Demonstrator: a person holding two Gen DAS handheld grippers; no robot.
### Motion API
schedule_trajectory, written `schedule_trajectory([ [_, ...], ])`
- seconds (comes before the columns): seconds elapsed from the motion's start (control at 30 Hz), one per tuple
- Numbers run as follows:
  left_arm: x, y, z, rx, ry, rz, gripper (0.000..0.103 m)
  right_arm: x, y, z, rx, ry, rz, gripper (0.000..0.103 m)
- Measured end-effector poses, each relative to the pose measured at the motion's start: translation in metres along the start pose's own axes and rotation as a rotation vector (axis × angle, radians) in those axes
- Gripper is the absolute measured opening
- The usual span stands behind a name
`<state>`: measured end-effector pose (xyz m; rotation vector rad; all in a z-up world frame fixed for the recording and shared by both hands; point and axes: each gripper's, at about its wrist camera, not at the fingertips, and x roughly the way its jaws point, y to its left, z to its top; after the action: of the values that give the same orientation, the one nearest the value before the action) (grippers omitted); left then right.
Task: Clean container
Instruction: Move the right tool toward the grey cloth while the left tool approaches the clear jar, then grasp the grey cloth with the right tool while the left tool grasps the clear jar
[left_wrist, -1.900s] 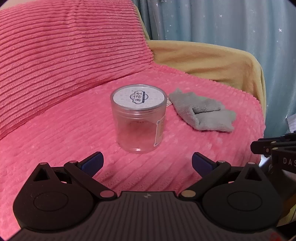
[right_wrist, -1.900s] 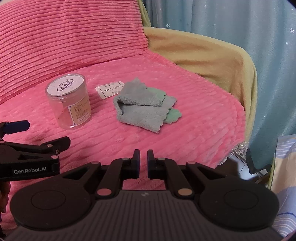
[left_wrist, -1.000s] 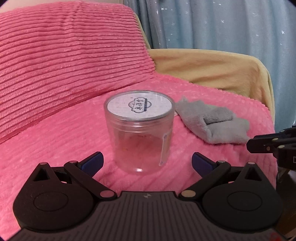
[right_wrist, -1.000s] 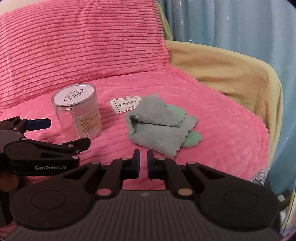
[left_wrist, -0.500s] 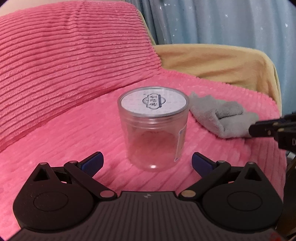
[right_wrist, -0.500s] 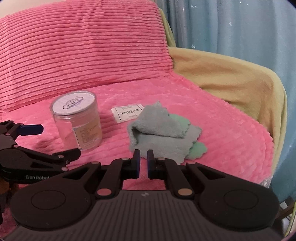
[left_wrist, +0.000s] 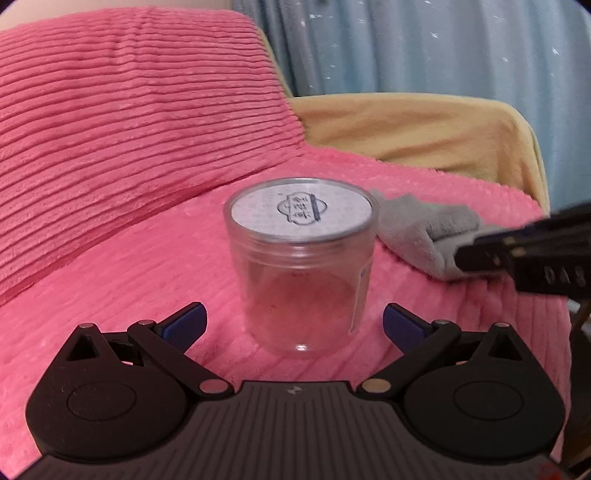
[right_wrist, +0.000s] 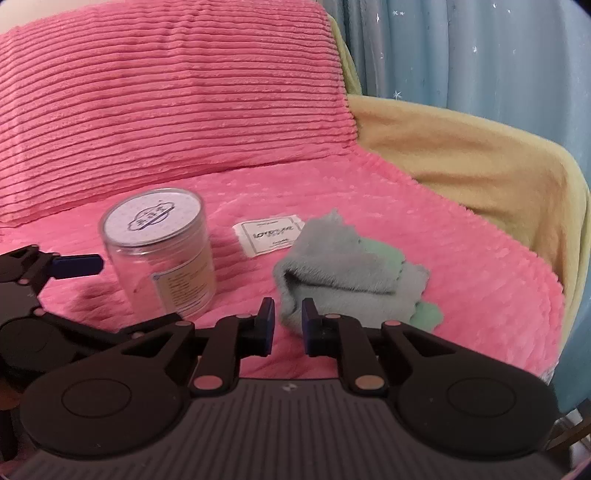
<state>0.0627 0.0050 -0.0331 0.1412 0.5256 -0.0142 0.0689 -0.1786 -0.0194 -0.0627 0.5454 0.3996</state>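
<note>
My left gripper (left_wrist: 293, 325), jaws wide apart, flanks the clear plastic jar (left_wrist: 301, 266) upright on ribbed pink plush blanket (left_wrist: 129, 280). Right gripper (right_wrist: 288, 325), jaws narrowly parted, faces the fluffy grey cloth (right_wrist: 343, 280).

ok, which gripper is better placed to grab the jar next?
Left. The left gripper is open wide with the clear jar centred just ahead of its fingers. The right gripper points at the folded cloth, jaws only slightly apart.

Jar (left_wrist: 301, 266) flanks clear; cloth (right_wrist: 347, 273) close right; card (right_wrist: 269, 233) behind.
</note>
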Motion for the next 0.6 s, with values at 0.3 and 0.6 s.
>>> schedule_trajectory([
  [0.3,0.002,0.010,0.003,-0.046,0.008,-0.015,0.102,0.020,0.003,0.007,-0.029,0.027,0.023,0.012],
  [0.6,0.000,0.004,0.004,-0.014,0.001,-0.016,0.102,0.042,0.007,0.011,-0.024,0.063,0.015,0.012],
])
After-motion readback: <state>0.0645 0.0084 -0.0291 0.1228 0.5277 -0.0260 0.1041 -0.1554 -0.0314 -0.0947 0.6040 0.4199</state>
